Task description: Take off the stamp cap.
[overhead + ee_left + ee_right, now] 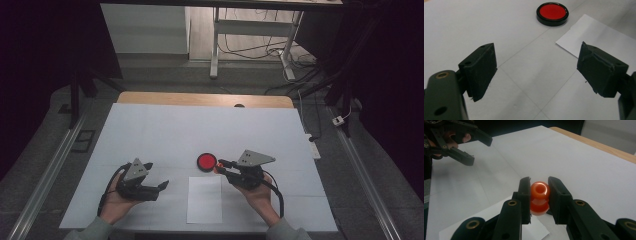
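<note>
An orange spool-shaped piece (539, 198) sits between the two black jaws of my right gripper (539, 181), which is shut on it. In the high view that gripper (220, 165) is held just right of a red disc in a black ring (206, 161), with the orange piece (218, 169) at its tips. My left gripper (157, 176) is at the left, held just above the table. Its jaws are wide open (540, 70) with nothing between them. Ahead of them lie the red disc (552, 13) and a white paper sheet (604, 42).
The paper sheet (204, 199) lies near the front edge, between the two hands. A white mat (200, 130) covers the wooden table (205, 99). Metal rails (47, 172) run along both sides. Desk legs and cables (250, 50) stand beyond the far edge.
</note>
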`<state>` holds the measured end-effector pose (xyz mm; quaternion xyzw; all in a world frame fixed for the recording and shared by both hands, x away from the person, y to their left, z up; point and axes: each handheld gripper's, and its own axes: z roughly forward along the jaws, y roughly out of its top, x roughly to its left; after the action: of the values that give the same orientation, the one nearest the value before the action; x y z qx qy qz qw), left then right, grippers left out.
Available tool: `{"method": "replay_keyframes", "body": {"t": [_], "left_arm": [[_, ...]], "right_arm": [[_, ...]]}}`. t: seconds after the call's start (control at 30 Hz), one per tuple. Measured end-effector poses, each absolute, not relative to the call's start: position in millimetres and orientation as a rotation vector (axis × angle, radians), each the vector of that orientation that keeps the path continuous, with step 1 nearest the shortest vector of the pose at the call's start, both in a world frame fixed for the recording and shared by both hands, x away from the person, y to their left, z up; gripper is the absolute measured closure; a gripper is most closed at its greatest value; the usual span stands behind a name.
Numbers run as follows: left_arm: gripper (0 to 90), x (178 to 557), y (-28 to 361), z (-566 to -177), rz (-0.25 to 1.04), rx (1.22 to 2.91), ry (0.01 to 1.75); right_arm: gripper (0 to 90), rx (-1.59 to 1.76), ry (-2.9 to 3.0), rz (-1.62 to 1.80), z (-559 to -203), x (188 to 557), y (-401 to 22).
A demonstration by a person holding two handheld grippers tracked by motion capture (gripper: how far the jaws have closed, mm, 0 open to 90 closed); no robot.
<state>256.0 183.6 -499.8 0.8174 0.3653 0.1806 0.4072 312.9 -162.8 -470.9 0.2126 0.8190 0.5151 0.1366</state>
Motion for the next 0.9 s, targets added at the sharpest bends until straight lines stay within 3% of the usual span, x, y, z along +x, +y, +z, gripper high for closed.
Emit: {"method": "replay_keyframes", "body": {"t": [0.9], "left_arm": [[16.8, 271, 161, -496, 0.418, 2.09, 0.884]], "right_arm": [[71.5, 0.615, 2.367, 1.495, -470, 313, -163]]}}
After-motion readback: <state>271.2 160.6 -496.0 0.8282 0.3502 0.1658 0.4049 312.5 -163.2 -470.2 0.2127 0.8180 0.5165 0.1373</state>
